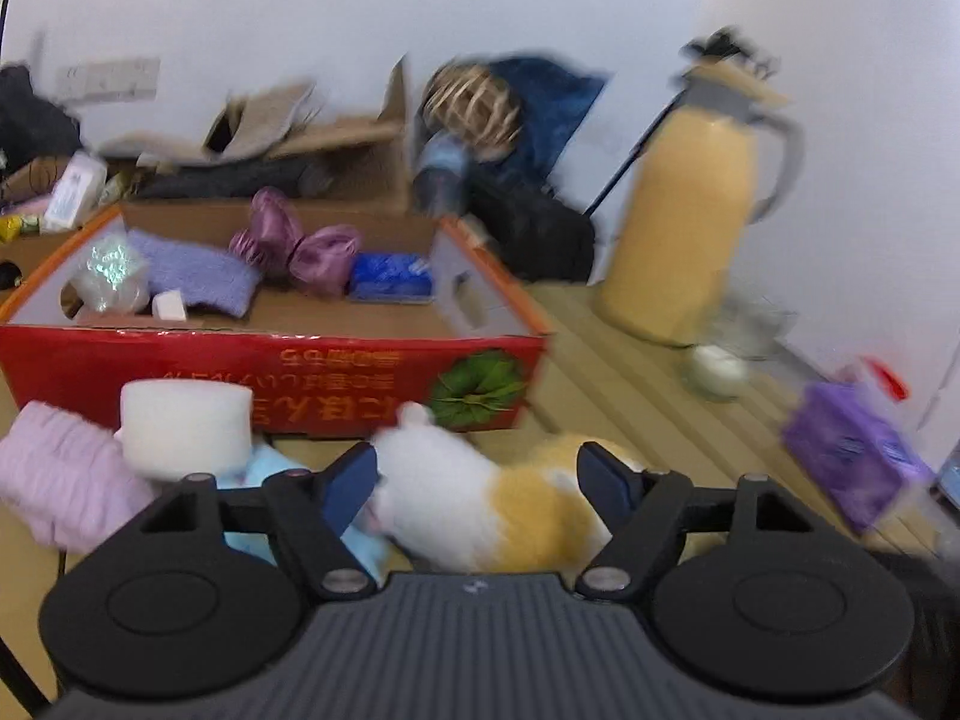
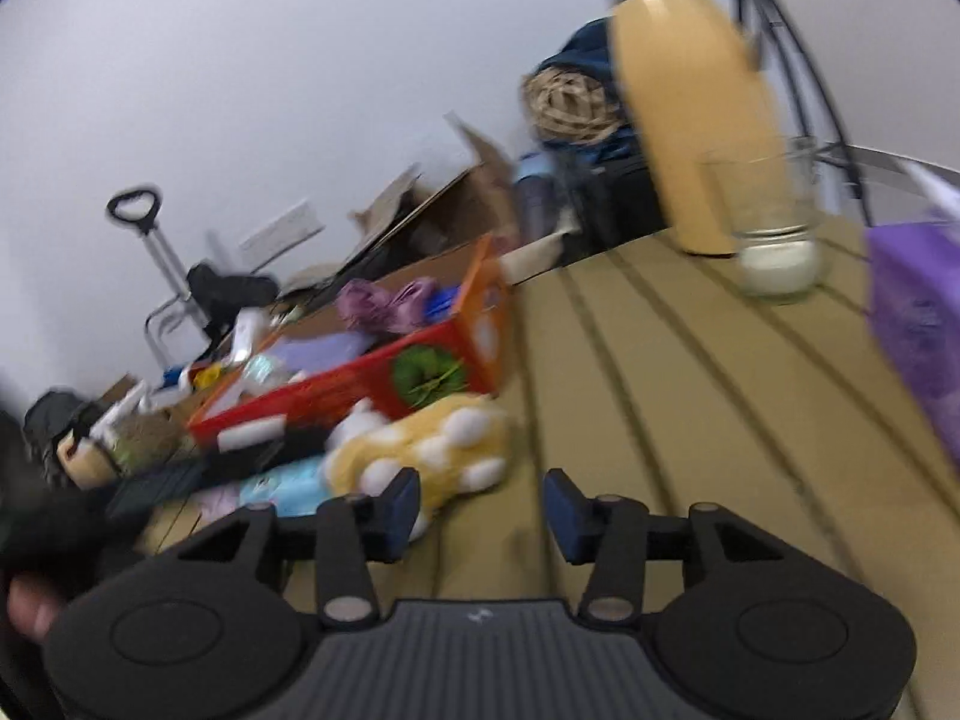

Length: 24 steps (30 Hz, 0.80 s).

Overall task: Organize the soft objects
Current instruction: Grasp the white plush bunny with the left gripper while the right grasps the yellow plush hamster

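Observation:
A white and yellow plush toy [image 1: 480,504] lies on the tan slatted table [image 1: 630,396] in front of a red cardboard box [image 1: 270,372]. My left gripper [image 1: 480,477] straddles the toy's body, one blue pad on each side; blur hides whether the pads press, and the jaws stand wide. In the right wrist view the same plush toy [image 2: 420,450] lies just left of my right gripper [image 2: 480,510], which is open above bare table [image 2: 660,420] with nothing between its pads. Inside the box are a lilac fuzzy cloth [image 1: 192,270], a purple satin piece [image 1: 294,240] and a blue pack [image 1: 390,276].
Left of the plush lie a white roll [image 1: 183,426], a pink fuzzy item [image 1: 60,480] and a light blue cloth [image 1: 270,468]. A yellow thermos jug [image 1: 684,228], a glass [image 1: 720,354] and a purple pack [image 1: 852,450] stand on the right. Boxes and bags crowd the back.

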Each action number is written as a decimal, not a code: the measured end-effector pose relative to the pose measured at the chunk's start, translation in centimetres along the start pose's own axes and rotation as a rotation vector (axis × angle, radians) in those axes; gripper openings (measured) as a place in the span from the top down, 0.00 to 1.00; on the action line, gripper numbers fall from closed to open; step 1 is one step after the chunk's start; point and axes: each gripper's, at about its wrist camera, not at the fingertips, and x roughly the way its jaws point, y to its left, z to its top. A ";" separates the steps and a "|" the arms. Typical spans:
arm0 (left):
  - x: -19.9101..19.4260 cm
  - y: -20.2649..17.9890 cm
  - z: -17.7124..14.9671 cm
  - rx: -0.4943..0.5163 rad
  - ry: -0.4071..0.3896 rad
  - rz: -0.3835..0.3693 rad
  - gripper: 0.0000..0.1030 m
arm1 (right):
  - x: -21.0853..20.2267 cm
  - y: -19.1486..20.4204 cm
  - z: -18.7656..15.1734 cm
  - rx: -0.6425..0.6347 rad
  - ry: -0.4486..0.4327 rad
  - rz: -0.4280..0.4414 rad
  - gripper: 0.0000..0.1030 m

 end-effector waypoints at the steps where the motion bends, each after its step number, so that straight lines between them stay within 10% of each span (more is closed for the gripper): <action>1: 1.1 0.5 0.6 -0.016 0.020 0.023 0.29 | 0.8 0.6 -0.1 -0.003 0.007 0.008 0.56; 13: 3.5 3.5 1.4 -0.250 0.192 -0.174 0.57 | 5.3 0.3 0.6 0.192 -0.009 0.052 0.49; 17: 1.9 2.5 -0.8 -0.284 0.201 -0.203 0.58 | 3.9 -1.3 1.4 0.171 -0.003 0.039 0.63; 24: 1.2 1.3 -2.1 -0.243 0.118 -0.128 0.40 | 3.7 -1.2 2.1 0.077 0.005 -0.010 0.54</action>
